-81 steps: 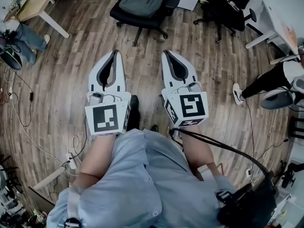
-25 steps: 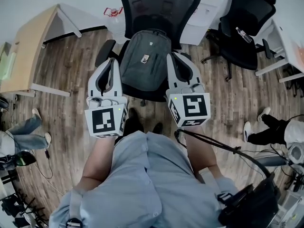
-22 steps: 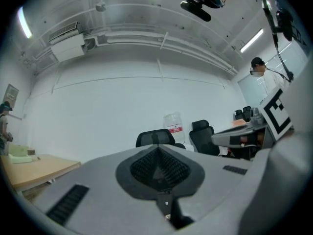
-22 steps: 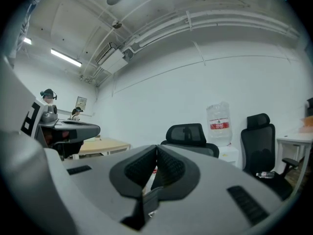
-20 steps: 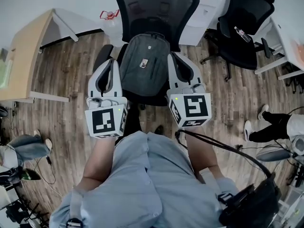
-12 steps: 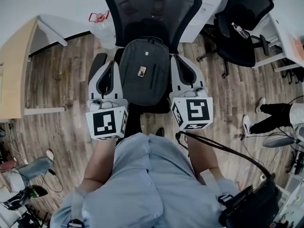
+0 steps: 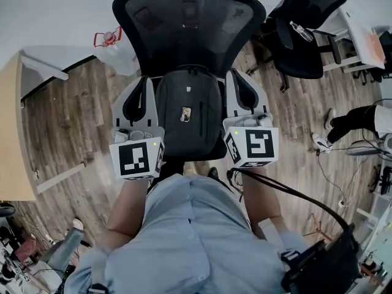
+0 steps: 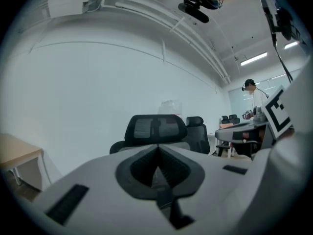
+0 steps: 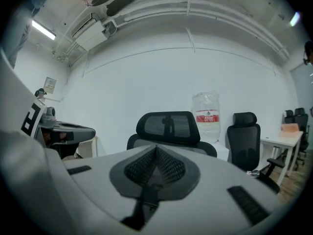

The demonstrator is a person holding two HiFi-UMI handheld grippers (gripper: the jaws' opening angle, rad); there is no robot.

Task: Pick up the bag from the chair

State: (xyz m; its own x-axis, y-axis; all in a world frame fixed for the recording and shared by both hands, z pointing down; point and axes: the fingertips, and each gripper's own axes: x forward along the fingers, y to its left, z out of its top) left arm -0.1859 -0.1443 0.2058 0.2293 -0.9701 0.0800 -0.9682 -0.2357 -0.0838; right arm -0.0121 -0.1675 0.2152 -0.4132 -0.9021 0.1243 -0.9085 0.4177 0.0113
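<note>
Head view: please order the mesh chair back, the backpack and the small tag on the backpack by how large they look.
1. mesh chair back, clearly the largest
2. backpack
3. small tag, by far the smallest

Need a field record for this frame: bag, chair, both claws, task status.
bag: dark grey backpack lying on the seat, top end toward the backrest
chair: black mesh office chair, directly in front of the person
left claw: shut, empty, at the bag's left side in the head view
right claw: shut, empty, at the bag's right side
contact with bag: none visible
task status: bag not yet picked up
nearby: second chair to the right; wooden desk to the left
</note>
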